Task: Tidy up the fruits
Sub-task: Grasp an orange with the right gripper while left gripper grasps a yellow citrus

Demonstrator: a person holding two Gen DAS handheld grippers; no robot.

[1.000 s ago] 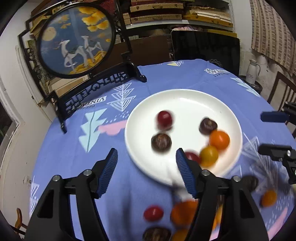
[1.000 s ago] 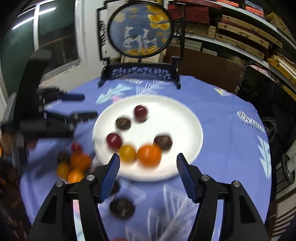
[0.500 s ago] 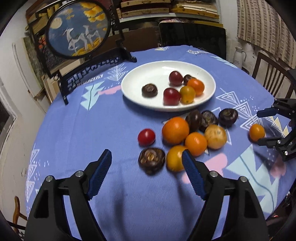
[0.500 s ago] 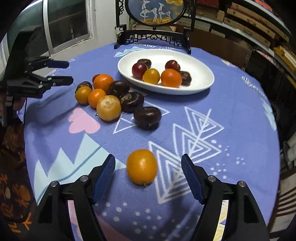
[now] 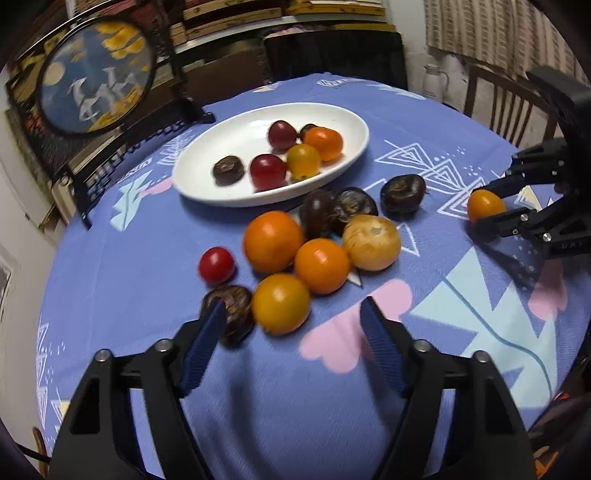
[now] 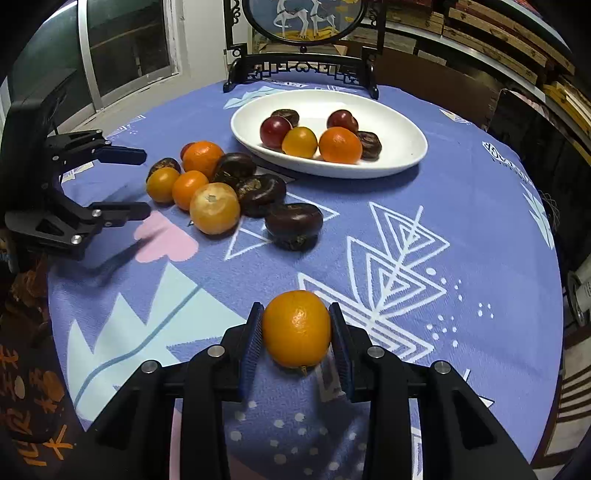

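A white plate point(image 5: 236, 136) point(image 6: 399, 136) on the blue patterned cloth holds several small fruits, red, orange and dark. In front of it lies a pile of loose fruits point(image 5: 321, 266) point(image 6: 214, 206). My left gripper point(image 5: 293, 306) point(image 6: 144, 182) hangs low at the pile's near side, jaws closing but still open. A yellow-orange fruit point(image 5: 280, 302) lies between its tips, untouched, and a dark fruit point(image 5: 236, 317) sits behind its left finger. My right gripper point(image 6: 296, 308) point(image 5: 480, 207) is closing, its pads pressed on both sides of a lone orange fruit point(image 6: 296, 332) point(image 5: 484, 205) resting on the cloth.
A round painted screen on a black stand point(image 5: 96, 77) point(image 6: 303, 22) stands behind the plate. A wooden chair point(image 5: 495, 103) and a white jug point(image 5: 436, 79) are beyond the table's far right edge. Shelves fill the back wall.
Both grippers came down from over the plate toward the loose fruits. The right jaws closed onto the lone orange fruit. The left gripper moved up to the pile and its jaws narrowed.
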